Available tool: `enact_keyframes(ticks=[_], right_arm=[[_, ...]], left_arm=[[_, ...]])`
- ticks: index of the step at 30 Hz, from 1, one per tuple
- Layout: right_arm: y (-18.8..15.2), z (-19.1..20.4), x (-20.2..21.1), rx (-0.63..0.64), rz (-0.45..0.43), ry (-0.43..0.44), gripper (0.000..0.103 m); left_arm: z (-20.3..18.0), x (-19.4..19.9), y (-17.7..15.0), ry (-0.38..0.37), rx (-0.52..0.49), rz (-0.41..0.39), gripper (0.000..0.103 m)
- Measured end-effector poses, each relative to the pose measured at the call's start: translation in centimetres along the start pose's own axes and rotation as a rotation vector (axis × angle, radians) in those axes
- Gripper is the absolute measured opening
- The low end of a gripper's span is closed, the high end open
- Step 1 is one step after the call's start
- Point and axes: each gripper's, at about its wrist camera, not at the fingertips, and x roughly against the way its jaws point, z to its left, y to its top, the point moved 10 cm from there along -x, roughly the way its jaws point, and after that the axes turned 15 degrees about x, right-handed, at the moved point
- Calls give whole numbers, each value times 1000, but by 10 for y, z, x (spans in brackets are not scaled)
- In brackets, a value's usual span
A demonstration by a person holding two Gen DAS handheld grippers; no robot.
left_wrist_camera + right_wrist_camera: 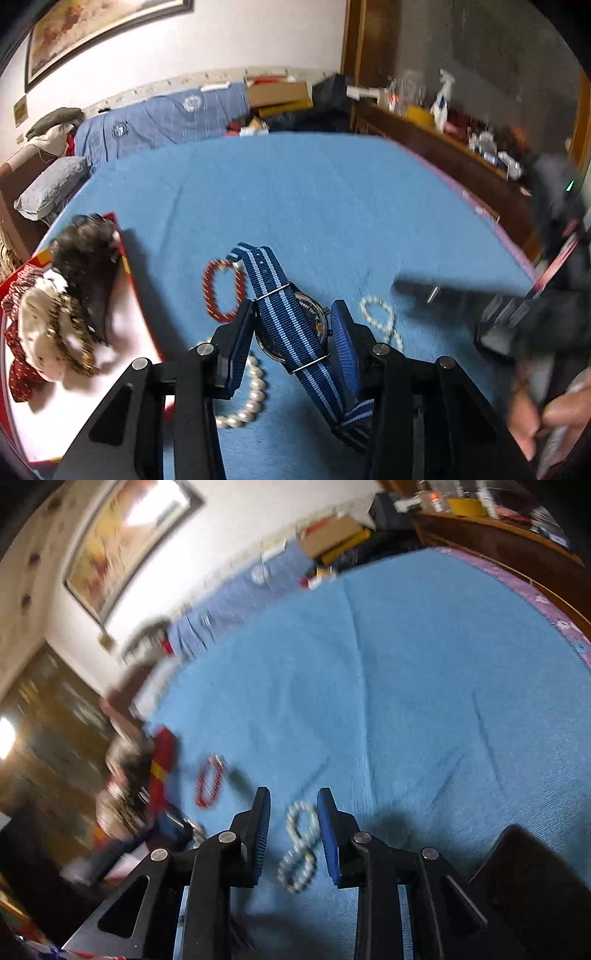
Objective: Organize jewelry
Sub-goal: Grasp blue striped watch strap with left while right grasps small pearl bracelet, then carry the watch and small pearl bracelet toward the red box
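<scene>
My left gripper (293, 308) is shut on a watch (295, 328) with a blue striped strap, holding it above the blue cloth. A red bead bracelet (223, 288) lies just beyond it, a white pearl strand (251, 395) below it. A small pearl bracelet (380, 321) twisted in a figure eight lies to the right. My right gripper (293, 801) is open, its jaws on either side of that pearl bracelet (301, 849), just above it. The red bracelet (208, 781) shows left of it. The right gripper appears blurred at the right in the left wrist view (413, 288).
A red box (125, 254) with a white inside holds hair accessories and scrunchies (55, 332) at the left; it shows blurred in the right wrist view (162, 771). The blue cloth (314, 203) covers a bed. A wooden shelf (461, 155) with clutter stands at the right.
</scene>
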Motion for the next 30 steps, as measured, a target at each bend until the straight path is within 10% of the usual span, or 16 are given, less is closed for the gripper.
enact_keyframes(ticks=[7,14,30], right_arm=[[-22,16,-30,200,144,-138,28],[-29,14,-26,289,144,-235,6],[24,37,47,156,-237,-61,6]], left_arm=[[14,7,9,-11,28,-14,41],[12,13,4,-20,29,-17,41],[-4,39,12,-80,7,-100,41]])
